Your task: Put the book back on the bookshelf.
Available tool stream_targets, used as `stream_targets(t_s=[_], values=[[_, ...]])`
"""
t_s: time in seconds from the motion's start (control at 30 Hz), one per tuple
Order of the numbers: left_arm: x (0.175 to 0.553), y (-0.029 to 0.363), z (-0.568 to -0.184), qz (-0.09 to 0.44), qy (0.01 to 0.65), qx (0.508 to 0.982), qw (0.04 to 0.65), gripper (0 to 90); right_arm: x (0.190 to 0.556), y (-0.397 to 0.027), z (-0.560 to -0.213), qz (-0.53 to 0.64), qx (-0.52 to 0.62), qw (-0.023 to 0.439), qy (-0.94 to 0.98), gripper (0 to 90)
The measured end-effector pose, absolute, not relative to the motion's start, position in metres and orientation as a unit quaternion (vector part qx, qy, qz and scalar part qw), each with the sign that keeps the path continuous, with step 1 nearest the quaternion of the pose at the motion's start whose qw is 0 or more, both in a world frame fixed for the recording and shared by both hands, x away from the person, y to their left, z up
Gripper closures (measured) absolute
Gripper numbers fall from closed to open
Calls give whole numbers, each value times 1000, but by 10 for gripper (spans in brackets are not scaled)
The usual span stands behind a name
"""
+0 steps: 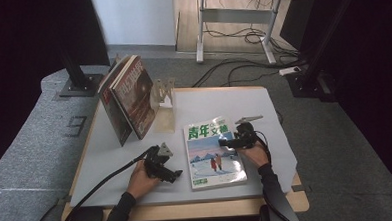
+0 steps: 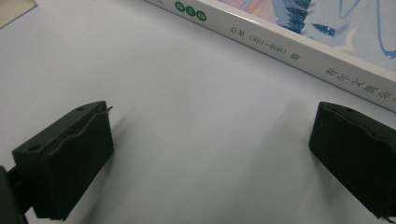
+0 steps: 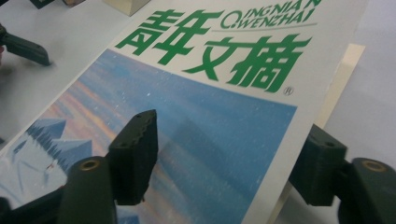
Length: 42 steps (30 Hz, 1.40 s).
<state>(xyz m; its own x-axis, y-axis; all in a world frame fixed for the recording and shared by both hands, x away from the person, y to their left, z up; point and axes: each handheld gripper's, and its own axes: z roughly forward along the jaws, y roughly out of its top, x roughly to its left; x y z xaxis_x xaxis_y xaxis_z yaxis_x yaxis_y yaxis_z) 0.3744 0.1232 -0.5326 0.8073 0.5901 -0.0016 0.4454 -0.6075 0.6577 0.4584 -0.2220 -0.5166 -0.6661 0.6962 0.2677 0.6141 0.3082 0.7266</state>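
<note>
magazine (image 1: 215,153) flat on table (image 1: 111,159), your right gripper (image 3: 229,158) astride its right edge, jaws spread, one over the cover, one off it, your left gripper (image 2: 210,158) spread, beside its spine

Magazine (image 1: 215,152) flat on the counter (image 1: 111,159), face up, closed.

White cover with big green title characters at the top and a blue snowy scene with two small figures below; white spine with small print faces my left side. It lies right of centre, near the front edge, top end tilted slightly away. My right jaws straddle its right edge, one over the cover, one off the side.
</note>
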Motion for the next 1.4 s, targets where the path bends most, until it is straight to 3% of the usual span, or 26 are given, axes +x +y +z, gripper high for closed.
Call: stream_targets(t_s=[0.17, 0.57, 1.0, 1.4], values=[[374, 123, -533, 108, 291, 890, 334, 0, 467, -219, -515, 442, 406, 47, 799, 454], [374, 123, -533, 109, 291, 890, 333, 0, 483, -212, -512, 433, 412, 76, 798, 620], [373, 123, -533, 111, 295, 889, 333, 0, 478, -206, -499, 430, 404, 103, 801, 825], [372, 122, -532, 111, 302, 887, 331, 0, 458, -201, -478, 448, 375, 121, 803, 843]])
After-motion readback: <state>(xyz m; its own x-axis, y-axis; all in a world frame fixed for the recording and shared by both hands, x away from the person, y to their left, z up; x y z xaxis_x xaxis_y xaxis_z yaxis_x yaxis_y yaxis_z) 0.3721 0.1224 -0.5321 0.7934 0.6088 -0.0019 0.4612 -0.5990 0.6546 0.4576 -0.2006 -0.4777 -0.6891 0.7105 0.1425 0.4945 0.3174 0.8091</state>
